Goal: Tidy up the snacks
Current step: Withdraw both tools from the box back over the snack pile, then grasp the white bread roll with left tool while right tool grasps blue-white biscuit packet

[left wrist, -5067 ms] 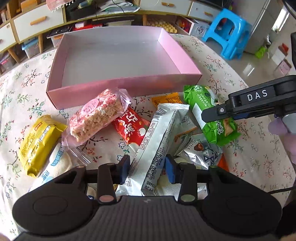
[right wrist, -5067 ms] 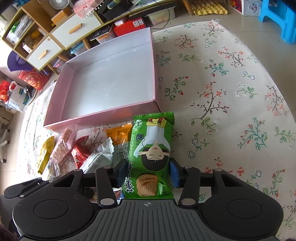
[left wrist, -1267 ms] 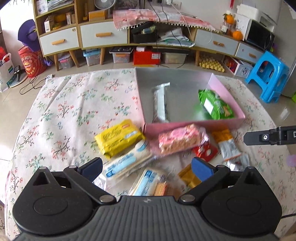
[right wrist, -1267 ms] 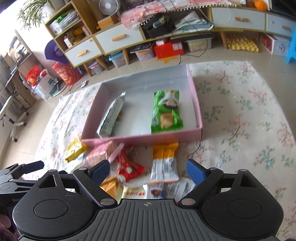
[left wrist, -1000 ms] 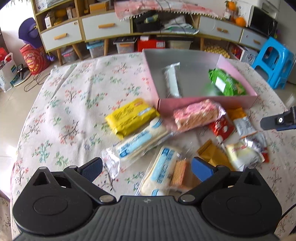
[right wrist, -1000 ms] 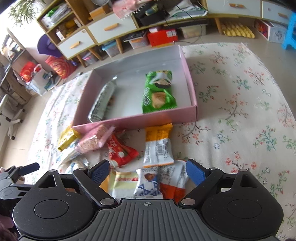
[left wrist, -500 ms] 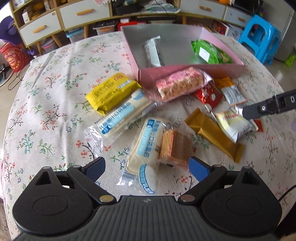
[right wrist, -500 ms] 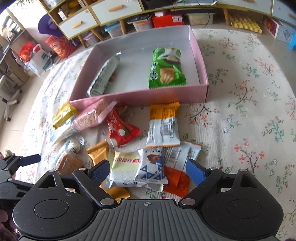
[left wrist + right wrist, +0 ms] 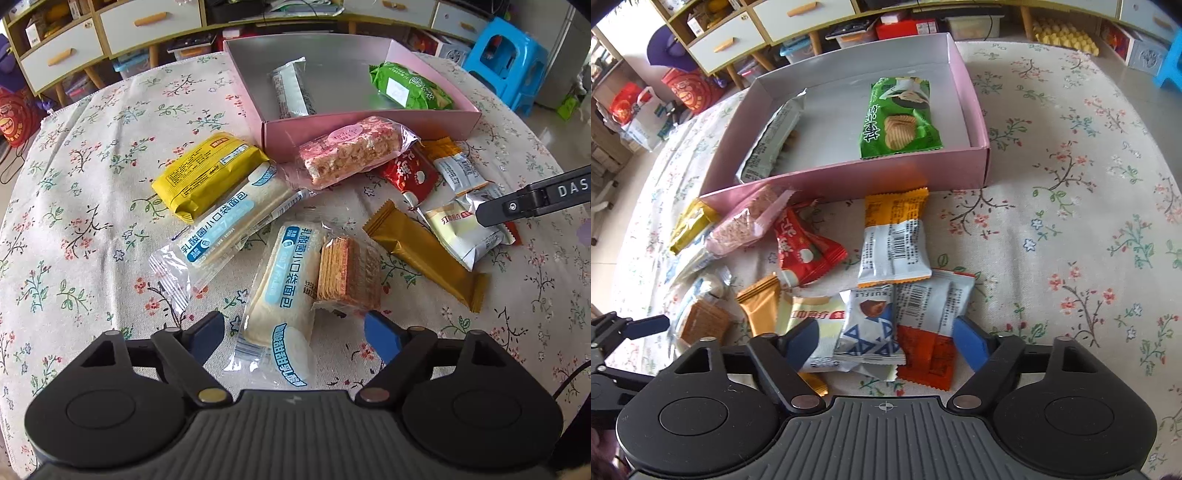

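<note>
A pink box [image 9: 369, 125] [image 9: 849, 179] holds a white-grey bar [image 9: 291, 92] [image 9: 772, 140] and a green chip packet [image 9: 410, 88] [image 9: 901, 118]. Loose snacks lie in front of it. My left gripper [image 9: 295, 339] is open, low over a white-blue bread packet [image 9: 284, 280] and a wafer stack [image 9: 349, 273]. My right gripper [image 9: 886, 341] is open over a blue-white truffle packet [image 9: 870, 328] and an orange-white packet [image 9: 931, 317]. The right gripper's finger also shows in the left wrist view [image 9: 532, 201].
Other snacks in the left wrist view: yellow packet [image 9: 210, 171], second bread packet [image 9: 229, 225], pink rice bar [image 9: 351, 149], red packet [image 9: 408, 173], gold bar [image 9: 424, 254]. An orange-grey packet [image 9: 895, 242] lies by the box. Floral cloth covers the round table; cabinets [image 9: 110, 29] stand behind.
Both grippers have dropped lower and closer to the loose snacks since half a second ago. Their fingers have narrowed slightly but stay open. Earlier, the white bar and green packet went into the box.
</note>
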